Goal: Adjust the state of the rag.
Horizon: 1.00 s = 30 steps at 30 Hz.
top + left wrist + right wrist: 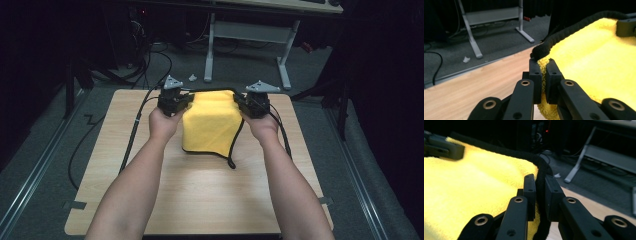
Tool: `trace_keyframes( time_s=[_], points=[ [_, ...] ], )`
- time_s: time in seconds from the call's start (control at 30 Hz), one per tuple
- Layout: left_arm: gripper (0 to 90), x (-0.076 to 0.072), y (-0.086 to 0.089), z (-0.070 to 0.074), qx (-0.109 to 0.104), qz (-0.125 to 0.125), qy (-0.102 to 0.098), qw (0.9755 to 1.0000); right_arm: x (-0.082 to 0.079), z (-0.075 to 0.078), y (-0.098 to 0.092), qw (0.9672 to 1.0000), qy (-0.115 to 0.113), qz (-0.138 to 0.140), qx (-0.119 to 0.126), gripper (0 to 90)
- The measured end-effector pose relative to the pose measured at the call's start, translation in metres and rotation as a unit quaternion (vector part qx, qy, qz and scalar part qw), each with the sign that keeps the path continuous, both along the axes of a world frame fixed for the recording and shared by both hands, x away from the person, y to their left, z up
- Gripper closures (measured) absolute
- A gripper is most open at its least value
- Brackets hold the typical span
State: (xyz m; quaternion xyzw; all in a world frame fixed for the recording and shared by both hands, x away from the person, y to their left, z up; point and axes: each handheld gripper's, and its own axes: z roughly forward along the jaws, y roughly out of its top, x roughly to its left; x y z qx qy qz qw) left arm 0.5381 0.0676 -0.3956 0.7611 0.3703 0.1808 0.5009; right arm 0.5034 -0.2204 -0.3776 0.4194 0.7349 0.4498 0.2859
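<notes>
Two bare forearms reached in from the near edge of the high view over the wooden desk (210, 200). Each hand held a gripper at the far part of the desk. The left gripper (189, 100) was pinched on the left far corner of a yellow towel (210, 122); in the left gripper view its jaws pressed together on the yellow pile just below the black edging (564, 32). The right gripper (239, 101) was clamped on the right far corner, its jaws closed across the black edging in the right gripper view. Between them the towel's far edge was held up off the desk, and the rest hung toward the person, its lower part resting on the wood. Behind the desk stood a white-legged table (250, 30) on grey floor.
</notes>
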Motion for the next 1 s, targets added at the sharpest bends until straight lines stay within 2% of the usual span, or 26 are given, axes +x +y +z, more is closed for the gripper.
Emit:
trace_keyframes(
  time_s=[0.03,0.17,0.33,0.47,0.5,0.53,0.6,0.7,0.8,0.93,1.0],
  points=[
    [85.9,0.000,0.000,-0.002,-0.001,-0.003,0.005,1.0000,0.000,-0.001,-0.001,0.9999,0.005,0.001,0.009,81.7],
    [85.9,-0.001,-0.001,-0.009,-0.002,-0.006,0.012,0.9999,-0.001,-0.007,-0.005,0.9998,0.011,0.007,0.015,81.7],
    [85.9,-0.002,0.001,-0.017,-0.018,-0.005,0.028,0.9994,-0.004,-0.019,-0.010,0.9992,0.022,0.016,0.028,81.7],
    [85.9,-0.003,0.003,-0.020,-0.027,-0.004,0.033,0.9991,-0.007,-0.027,-0.012,0.9983,0.029,0.021,0.046,81.7],
    [85.9,-0.003,0.004,-0.021,-0.031,-0.003,0.035,0.9989,-0.008,-0.028,-0.011,0.9984,0.030,0.019,0.044,81.7],
    [85.9,-0.003,0.005,-0.023,-0.038,-0.001,0.039,0.9985,-0.008,-0.030,-0.010,0.9986,0.032,0.017,0.038,81.8],
    [85.8,-0.003,0.008,-0.028,-0.052,-0.002,0.051,0.9973,-0.008,-0.031,-0.010,0.9984,0.032,0.017,0.045,81.8],
    [85.7,-0.003,0.009,-0.035,-0.063,-0.006,0.063,0.9960,-0.007,-0.032,-0.011,0.9976,0.040,0.014,0.054,81.7],
    [85.6,-0.002,0.011,-0.042,-0.083,-0.010,0.081,0.9932,-0.004,-0.034,-0.013,0.9963,0.050,0.014,0.068,81.6],
    [85.2,-0.001,0.010,-0.051,-0.086,-0.015,0.096,0.9916,-0.003,-0.038,-0.015,0.9957,0.058,0.011,0.071,81.6],
    [85.2,-0.001,0.009,-0.052,-0.083,-0.016,0.096,0.9918,-0.002,-0.040,-0.015,0.9954,0.062,0.009,0.072,81.5]
  ],
)
